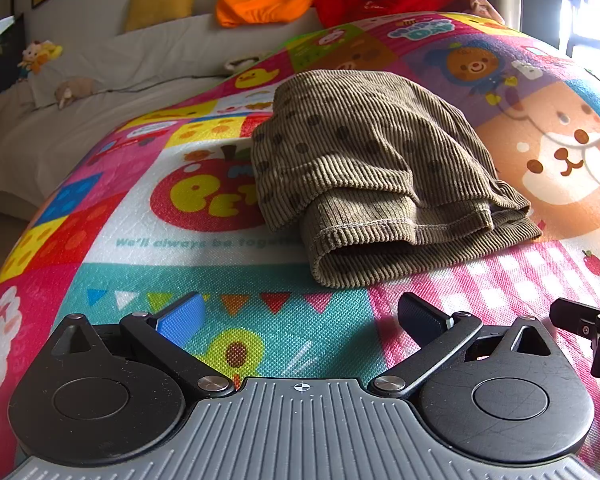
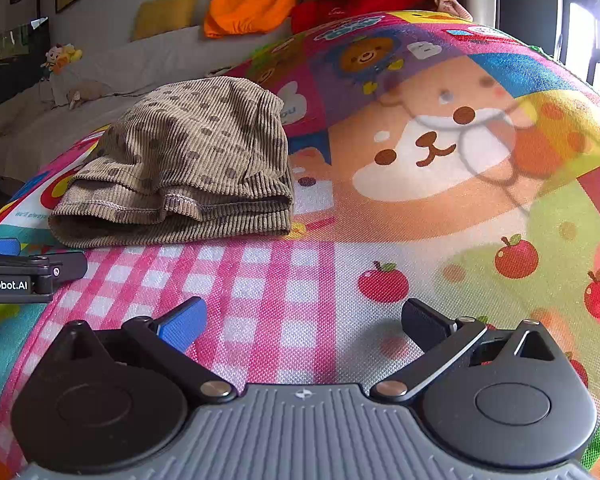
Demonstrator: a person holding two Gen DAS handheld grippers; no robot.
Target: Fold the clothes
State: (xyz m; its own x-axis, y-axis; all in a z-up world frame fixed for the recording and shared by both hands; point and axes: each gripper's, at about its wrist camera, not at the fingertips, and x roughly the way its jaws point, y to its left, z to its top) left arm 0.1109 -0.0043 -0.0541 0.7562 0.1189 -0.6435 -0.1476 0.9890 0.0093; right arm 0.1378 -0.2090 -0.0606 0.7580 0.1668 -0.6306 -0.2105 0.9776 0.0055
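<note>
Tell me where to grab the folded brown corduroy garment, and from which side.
Grip the brown corduroy garment at its stacked, stitched hem edges facing the left gripper, coming in low from the near side. Those layers lie slightly raised off the mat, so open jaws could slide around them.

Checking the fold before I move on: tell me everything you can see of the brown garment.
The garment is olive-brown ribbed corduroy with darker dots and a pale stitched hem. It lies folded into a compact stack of several layers, the folded edges and an open tube end facing the cameras. It rests on the colourful mat, touching nothing else. Both grippers, left and right, are open and short of it.
</note>
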